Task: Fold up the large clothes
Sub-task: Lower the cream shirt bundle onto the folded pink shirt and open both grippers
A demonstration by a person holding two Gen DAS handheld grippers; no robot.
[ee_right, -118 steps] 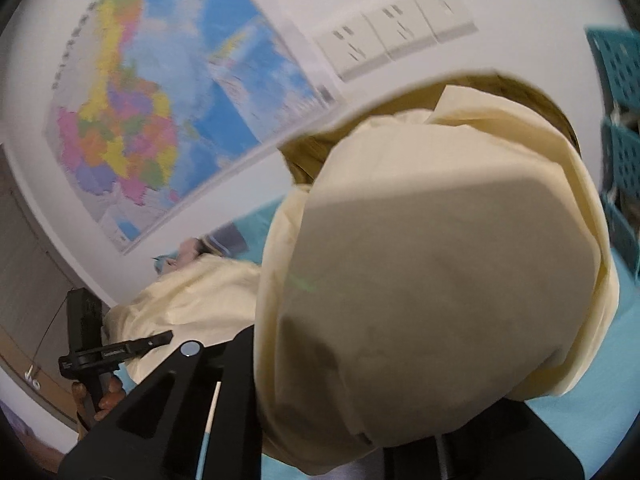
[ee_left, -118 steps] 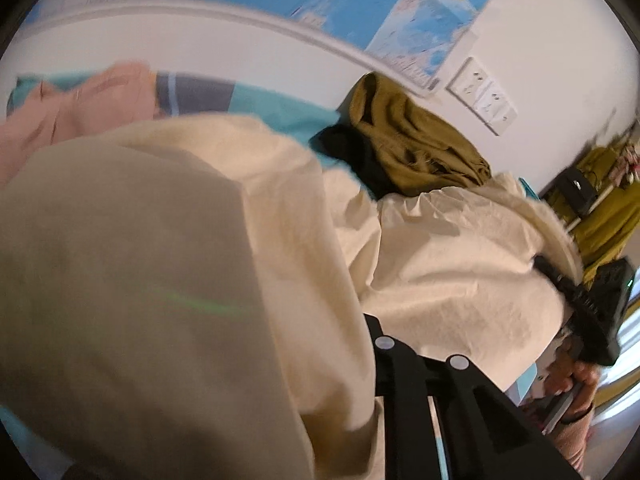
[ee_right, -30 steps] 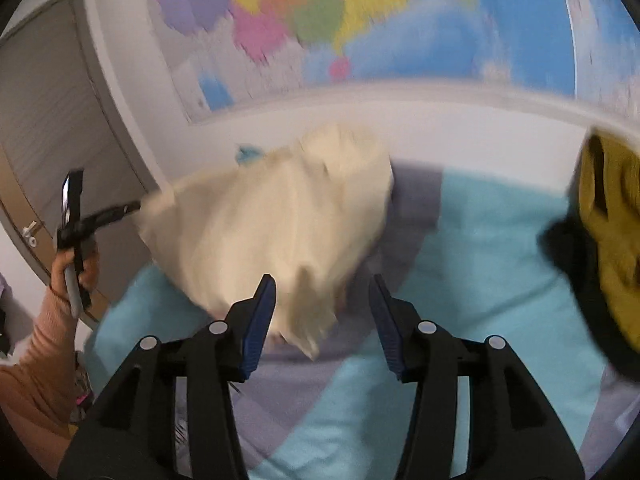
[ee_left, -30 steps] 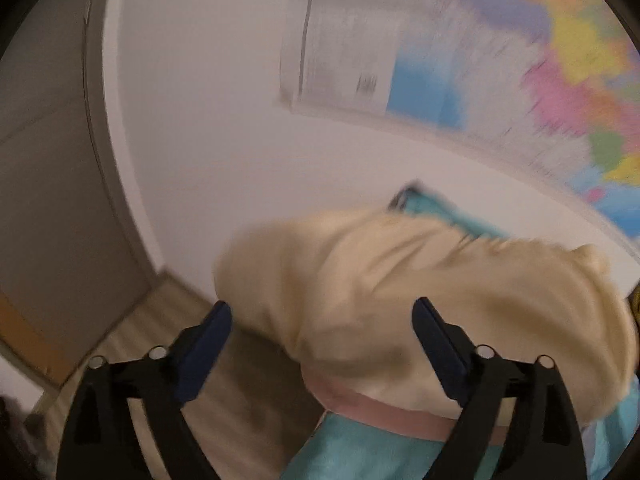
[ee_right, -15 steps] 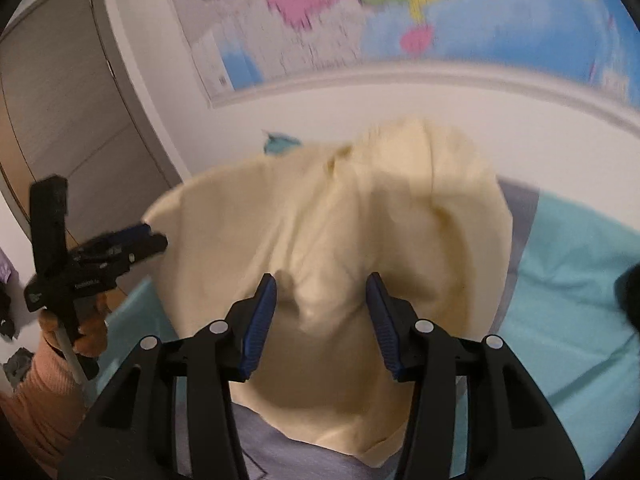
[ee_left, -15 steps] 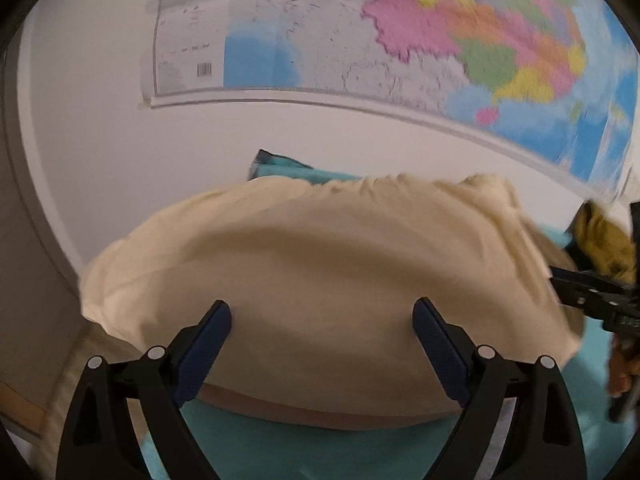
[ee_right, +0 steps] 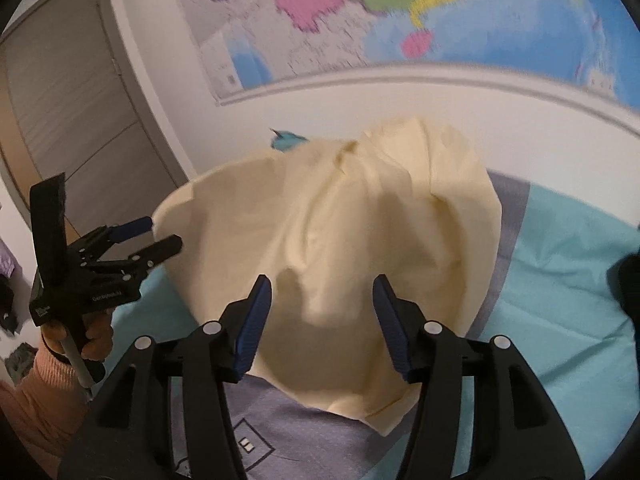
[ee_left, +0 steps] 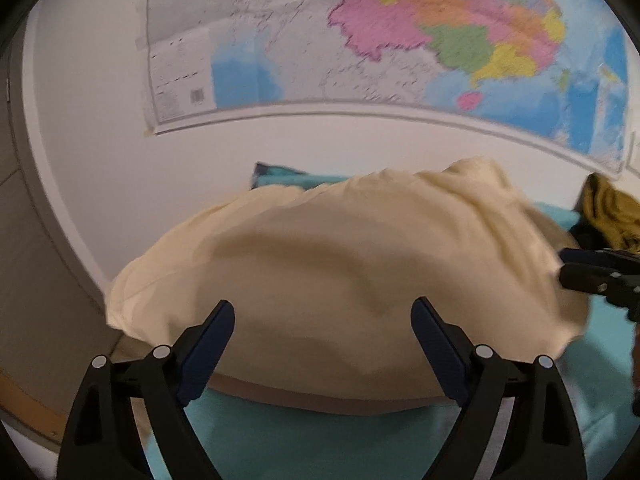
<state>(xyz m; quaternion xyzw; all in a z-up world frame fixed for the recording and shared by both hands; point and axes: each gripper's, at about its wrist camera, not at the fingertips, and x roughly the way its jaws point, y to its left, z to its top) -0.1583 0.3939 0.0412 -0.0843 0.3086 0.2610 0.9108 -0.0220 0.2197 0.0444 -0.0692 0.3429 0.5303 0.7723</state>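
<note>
hovering with left gripper (ee_left: 322, 320) spread wide and right gripper (ee_right: 322, 300) still opening, nothing clamped. cream garment (ee_right: 332, 240) lay bunched just ahead on the bed (ee_right: 568, 280). risked pinching several layers together, locking in creases.

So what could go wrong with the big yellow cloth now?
The cream garment lies bunched and wrinkled on the bed, so a fold made now might set creases. One edge sits near the bed's side by the left gripper, so it could slide off. The right gripper is opening with nothing pinched, so its next grab may catch several layers.
</note>
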